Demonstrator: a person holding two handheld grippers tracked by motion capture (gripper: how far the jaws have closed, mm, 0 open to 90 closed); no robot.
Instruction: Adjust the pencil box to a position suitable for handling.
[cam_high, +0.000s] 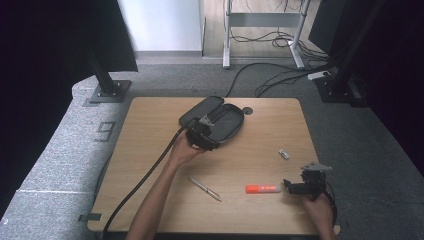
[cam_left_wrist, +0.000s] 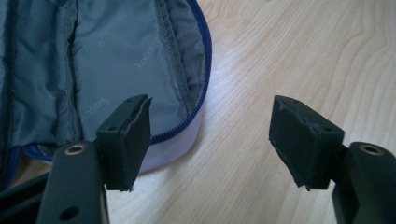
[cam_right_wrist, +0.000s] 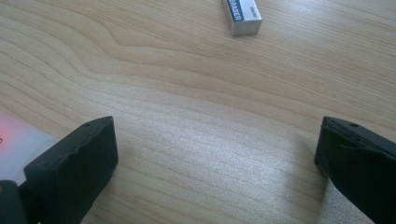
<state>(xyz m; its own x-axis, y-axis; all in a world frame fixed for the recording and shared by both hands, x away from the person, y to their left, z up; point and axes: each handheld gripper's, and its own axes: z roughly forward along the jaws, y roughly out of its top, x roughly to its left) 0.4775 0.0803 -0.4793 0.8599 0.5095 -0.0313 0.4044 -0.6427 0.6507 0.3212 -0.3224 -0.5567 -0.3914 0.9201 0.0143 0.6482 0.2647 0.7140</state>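
Pouch (cam_left_wrist: 116, 60) lies open beside the left tool (cam_left_wrist: 210, 140), jaws apart.

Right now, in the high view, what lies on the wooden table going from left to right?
Left tool at the open pencil case → pen → orange marker → small eraser → right tool.

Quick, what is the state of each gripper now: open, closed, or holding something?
Left gripper: open, holding nothing; one jaw over the rim of the open grey-lined pencil case with blue zipper.
Right gripper: open, holding nothing, above the wooden table.
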